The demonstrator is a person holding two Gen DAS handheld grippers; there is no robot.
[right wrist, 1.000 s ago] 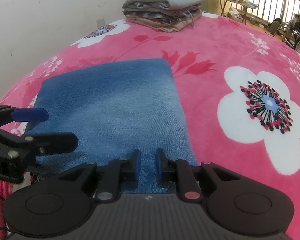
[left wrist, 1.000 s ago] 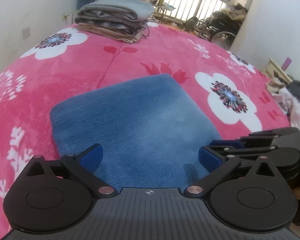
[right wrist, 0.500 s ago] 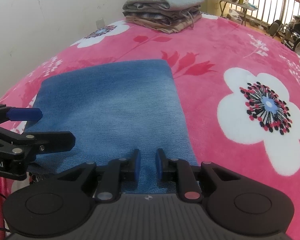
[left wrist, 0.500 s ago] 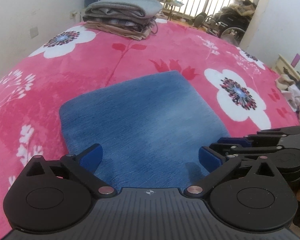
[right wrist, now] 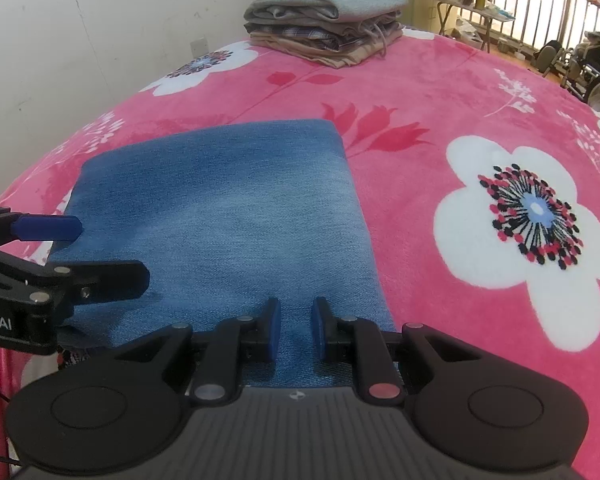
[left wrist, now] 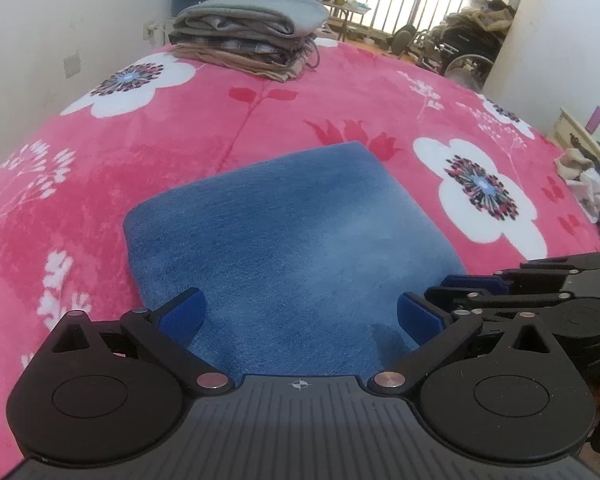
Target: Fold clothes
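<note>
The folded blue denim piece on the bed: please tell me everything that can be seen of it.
The blue denim piece is faded jean-like cloth, paler in the middle, folded into a flat, thick rectangle with rounded edges. It lies on the pink flowered blanket, near its front edge, apart from the stack of folded clothes at the far end. The right gripper is at its near edge, fingers narrowly apart over the cloth; whether they pinch it is unclear. The left gripper stands wide open over it.

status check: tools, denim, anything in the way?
Left tool open over the folded denim's near edge. Right tool narrow gap, denim edge between pads; grip unclear. Folded stack at far end, nothing in the way.
</note>
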